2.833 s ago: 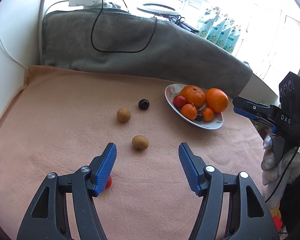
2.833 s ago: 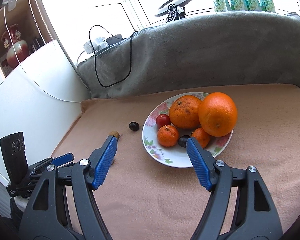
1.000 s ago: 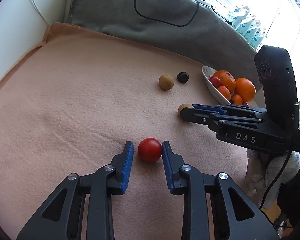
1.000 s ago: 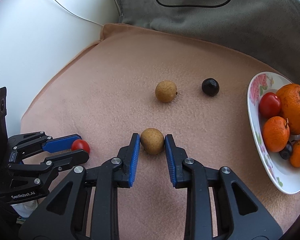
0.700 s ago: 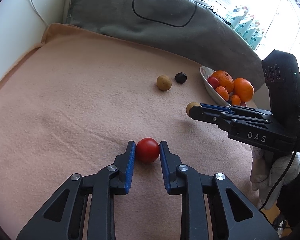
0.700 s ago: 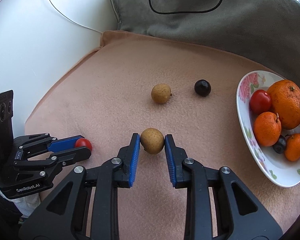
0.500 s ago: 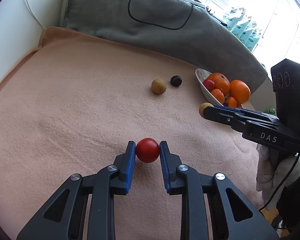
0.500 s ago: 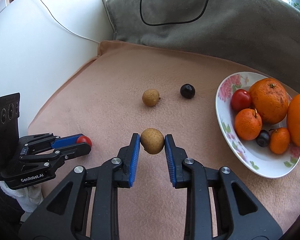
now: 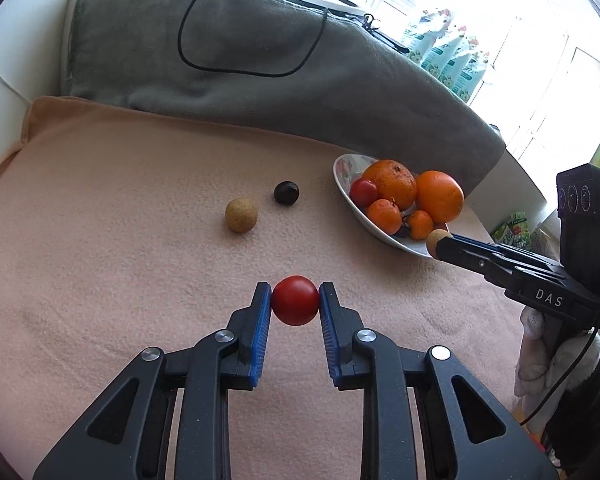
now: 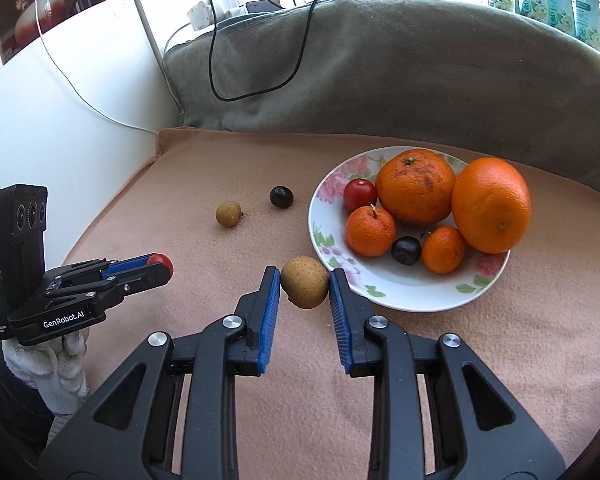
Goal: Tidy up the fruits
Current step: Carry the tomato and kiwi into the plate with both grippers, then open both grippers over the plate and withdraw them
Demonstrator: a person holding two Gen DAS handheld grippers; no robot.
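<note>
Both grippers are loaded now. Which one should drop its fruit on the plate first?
Right. The right hand-held gripper holds the brown fruit at the plate rim; the left hand-held gripper with its tomato looks farther off.

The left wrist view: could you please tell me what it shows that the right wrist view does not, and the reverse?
Left wrist view only: the red tomato seen whole, clamped in the left tongs. Right wrist view only: the whole brown fruit gripped by the right tongs, and the dark fruit in the plate. Both: the flowered plate of oranges, plus a loose brown fruit and a loose dark fruit on the peach blanket.
</note>
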